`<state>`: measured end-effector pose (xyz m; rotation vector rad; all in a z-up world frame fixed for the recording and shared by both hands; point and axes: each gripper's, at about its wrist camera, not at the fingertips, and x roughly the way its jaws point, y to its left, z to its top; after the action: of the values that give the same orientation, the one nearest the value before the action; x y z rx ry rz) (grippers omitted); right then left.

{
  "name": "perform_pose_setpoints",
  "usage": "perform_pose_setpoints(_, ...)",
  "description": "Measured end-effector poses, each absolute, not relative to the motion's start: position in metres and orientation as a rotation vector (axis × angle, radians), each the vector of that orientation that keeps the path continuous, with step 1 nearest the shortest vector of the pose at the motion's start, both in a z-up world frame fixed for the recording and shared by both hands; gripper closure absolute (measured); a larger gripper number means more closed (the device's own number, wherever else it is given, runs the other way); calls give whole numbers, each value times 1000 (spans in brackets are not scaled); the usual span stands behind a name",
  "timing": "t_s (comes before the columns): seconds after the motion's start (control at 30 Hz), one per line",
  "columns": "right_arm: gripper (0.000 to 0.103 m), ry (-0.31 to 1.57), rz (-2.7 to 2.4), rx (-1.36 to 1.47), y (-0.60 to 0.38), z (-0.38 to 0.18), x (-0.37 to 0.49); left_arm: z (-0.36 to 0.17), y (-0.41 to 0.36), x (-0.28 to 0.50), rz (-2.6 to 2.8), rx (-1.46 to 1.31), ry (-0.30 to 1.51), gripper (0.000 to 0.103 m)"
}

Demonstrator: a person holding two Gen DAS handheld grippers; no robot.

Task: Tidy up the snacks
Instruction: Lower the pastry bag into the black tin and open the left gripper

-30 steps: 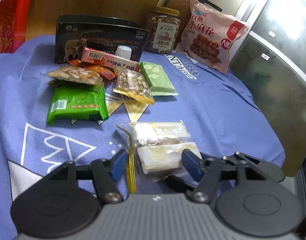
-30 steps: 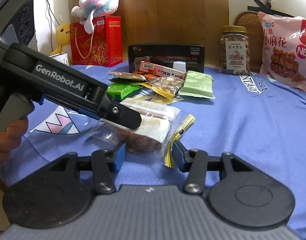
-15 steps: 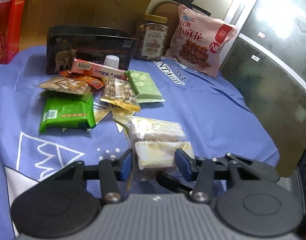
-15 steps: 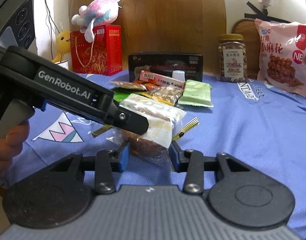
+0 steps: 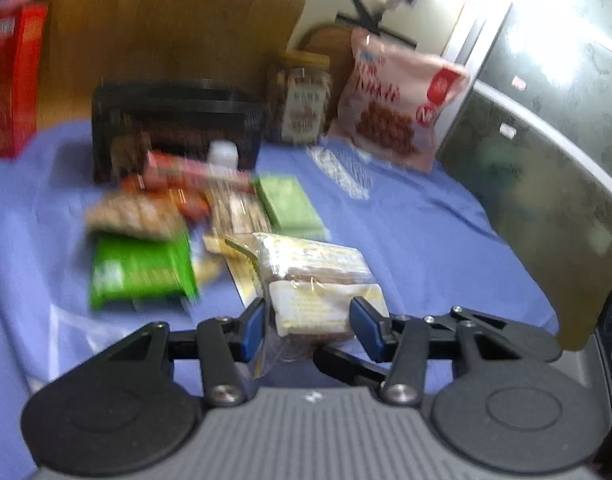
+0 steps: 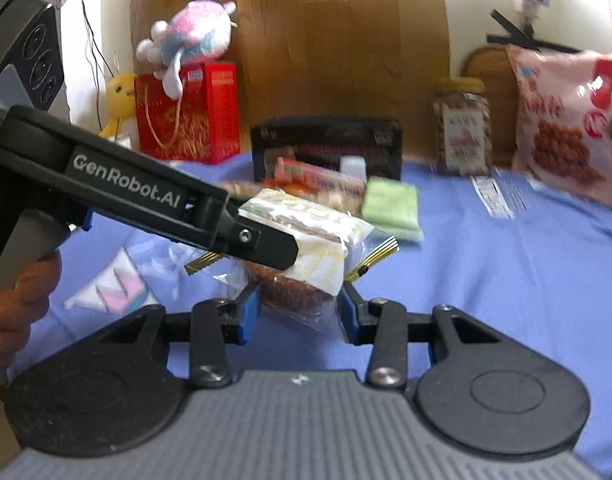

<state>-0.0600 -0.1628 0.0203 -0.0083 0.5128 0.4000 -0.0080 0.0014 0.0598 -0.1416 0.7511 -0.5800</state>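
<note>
- Lay with long axis running away from the left gripper (image 5: 310, 322) toward the snack pile (image 5: 193, 216): clear snack bag (image 5: 314, 276), lifted off the blue tablecloth (image 5: 418, 240) near its front edge.
- Showed pale wafer slabs over a brown layer, a gold-striped seal at one side.
- Closed on the bag's near end: left gripper.
- Bracketed the bag from the other side, blue pads at its wrapper: right gripper (image 6: 299, 312); firm pinch or not, impossible to tell.

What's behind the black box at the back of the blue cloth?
Behind the black rectangular box stands a brown wooden board. The box covers the board's bottom edge, so anything low between them is hidden.
</note>
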Motion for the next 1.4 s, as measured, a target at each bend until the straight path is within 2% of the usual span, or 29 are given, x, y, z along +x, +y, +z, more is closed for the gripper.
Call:
perform_pose_setpoints(0.27,59,397,466,-62,-136,87,56,128,41,98,-521,-225,602,57)
perform_pose_setpoints(0.4,59,439,491,-75,-121,91,141,126,48,175,-455,-253,619,56)
perform_pose_setpoints(0.57,56,560,510,-76,-112,60,208,94,44,235,-394,-268,751,57)
perform_pose_setpoints(0.63,52,567,496,-101,-112,51,214,83,47,243,-392,-270,781,57)
perform_pose_setpoints(0.67,47,561,488,-101,-114,51,215,80,48,244,-387,-268,782,54)
perform_pose_setpoints(0.83,46,424,422,41,-163,64,194,100,77,214,-351,-273,640,54)
perform_pose_setpoints(0.9,45,412,361,144,-188,61,192,105,92,199,-281,-277,577,46)
perform_pose_setpoints(1.03,44,531,344,373,-224,32,205,87,103,209,-231,-307,682,46)
perform_pose_setpoints(1.1,45,591,394,473,-229,16,210,69,96,222,-263,-327,773,54)
perform_pose_setpoints(1.17,47,614,439,549,-230,10,209,61,91,228,-248,-316,793,55)
perform_pose_setpoints(1.4,42,612,419,466,-212,27,173,65,83,220,-217,-243,775,55)
